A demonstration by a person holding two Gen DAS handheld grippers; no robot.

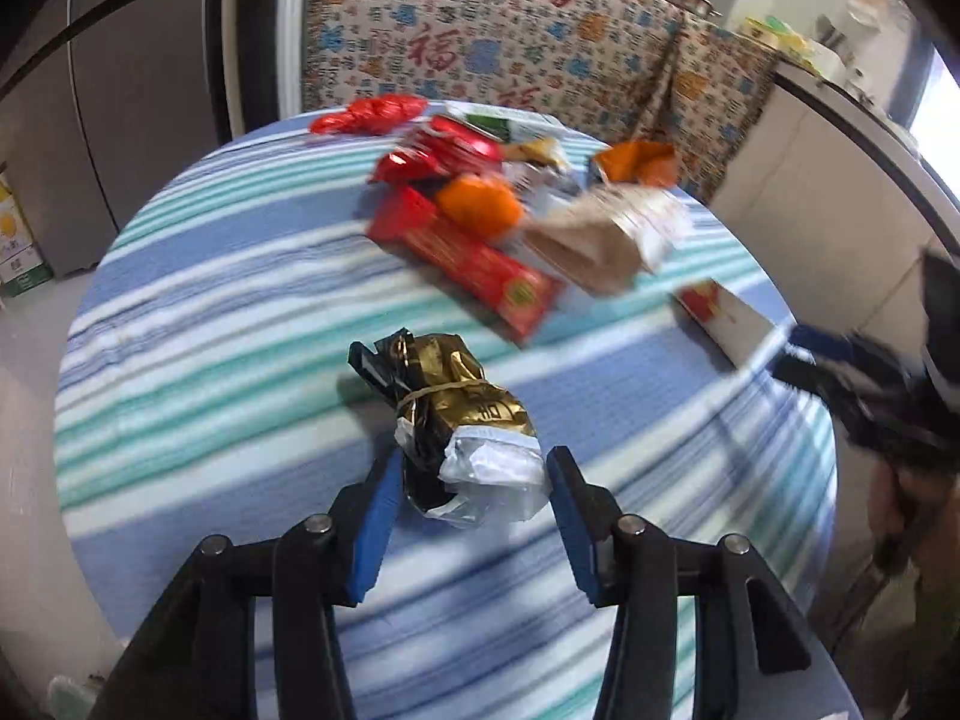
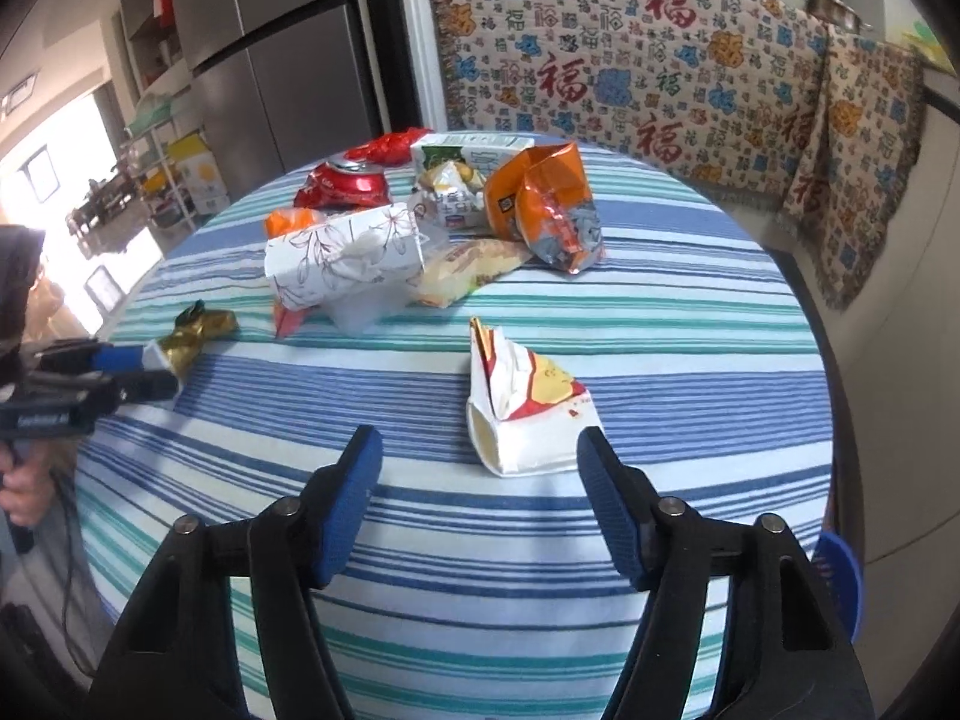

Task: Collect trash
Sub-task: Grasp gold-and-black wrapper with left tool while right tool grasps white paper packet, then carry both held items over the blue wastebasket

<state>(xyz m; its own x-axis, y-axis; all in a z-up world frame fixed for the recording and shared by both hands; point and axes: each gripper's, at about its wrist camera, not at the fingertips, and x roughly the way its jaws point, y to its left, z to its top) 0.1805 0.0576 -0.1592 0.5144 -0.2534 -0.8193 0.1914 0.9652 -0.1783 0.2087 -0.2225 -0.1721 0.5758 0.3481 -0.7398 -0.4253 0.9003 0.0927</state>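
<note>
A crumpled gold and black wrapper (image 1: 468,396) with a white plastic end lies on the striped tablecloth. My left gripper (image 1: 474,462) has its blue pads on either side of that white end and is shut on it; the right wrist view shows the same grip, left gripper (image 2: 138,369) on wrapper (image 2: 192,333). My right gripper (image 2: 478,441) stands open low over the cloth. A squashed white and red carton (image 2: 528,414) lies just ahead of it, near the right finger, untouched. The right gripper (image 1: 840,360) appears blurred at the left wrist view's right edge.
A heap of trash sits mid-table: a crushed red can (image 2: 348,183), an orange snack bag (image 2: 540,198), a floral paper box (image 2: 342,258), a green and white carton (image 2: 474,153). The round table (image 2: 660,312) ends close on the right. A person's hand (image 2: 24,480) holds the left tool.
</note>
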